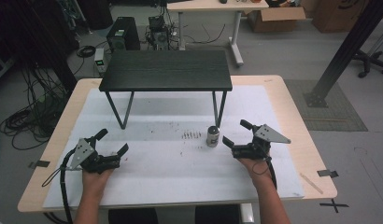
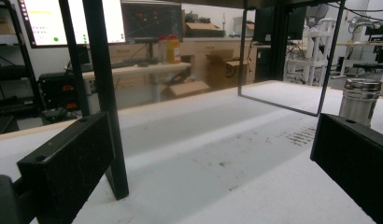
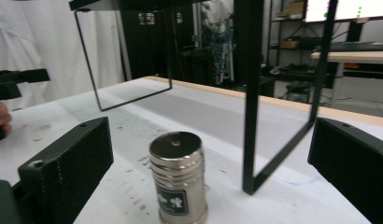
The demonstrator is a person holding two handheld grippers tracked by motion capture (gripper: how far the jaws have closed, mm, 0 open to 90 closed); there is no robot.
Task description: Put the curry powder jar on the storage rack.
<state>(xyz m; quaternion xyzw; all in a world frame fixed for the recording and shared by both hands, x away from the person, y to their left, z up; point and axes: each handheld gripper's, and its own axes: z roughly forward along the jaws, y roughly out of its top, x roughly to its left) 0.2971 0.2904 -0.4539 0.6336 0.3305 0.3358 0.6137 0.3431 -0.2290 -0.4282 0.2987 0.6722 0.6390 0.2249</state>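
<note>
Right gripper (image 1: pixel 233 132) fingers spread wide, flanking upright shaker (image 3: pixel 178 178), untouched.

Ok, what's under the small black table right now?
Under the small black table there is bare white mat between its thin legs. The metal shaker stands in front of its right leg, not beneath. The tabletop hides the mat's far part in the high view.
</note>
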